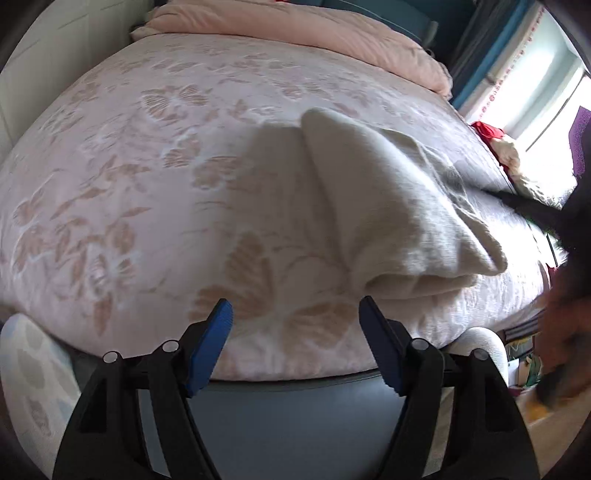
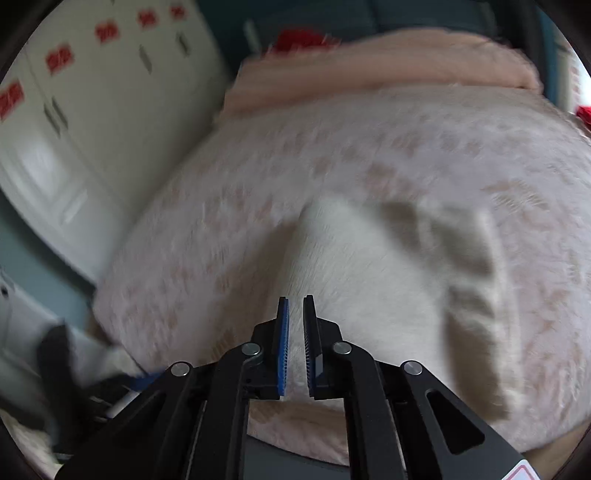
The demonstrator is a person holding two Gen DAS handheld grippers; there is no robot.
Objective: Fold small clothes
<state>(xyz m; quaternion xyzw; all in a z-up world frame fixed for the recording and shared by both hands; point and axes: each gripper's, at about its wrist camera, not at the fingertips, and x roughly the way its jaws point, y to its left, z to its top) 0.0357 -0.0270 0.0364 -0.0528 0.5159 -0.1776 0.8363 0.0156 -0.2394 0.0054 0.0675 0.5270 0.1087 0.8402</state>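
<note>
White garment on floral bedspread, left gripper fingers spread

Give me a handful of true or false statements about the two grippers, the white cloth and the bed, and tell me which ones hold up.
1. The left gripper has its jaws wide apart with nothing between them. True.
2. The white garment lies on a floral bedspread. True.
3. The right gripper is spread wide open. False: its blue pads stand nearly together, a narrow gap between them, over the white garment; the view is too blurred to tell whether cloth is pinched.
4. The garment is bright red. False: it is white.
5. A pink folded blanket lies at the far end of the bed. True.
</note>
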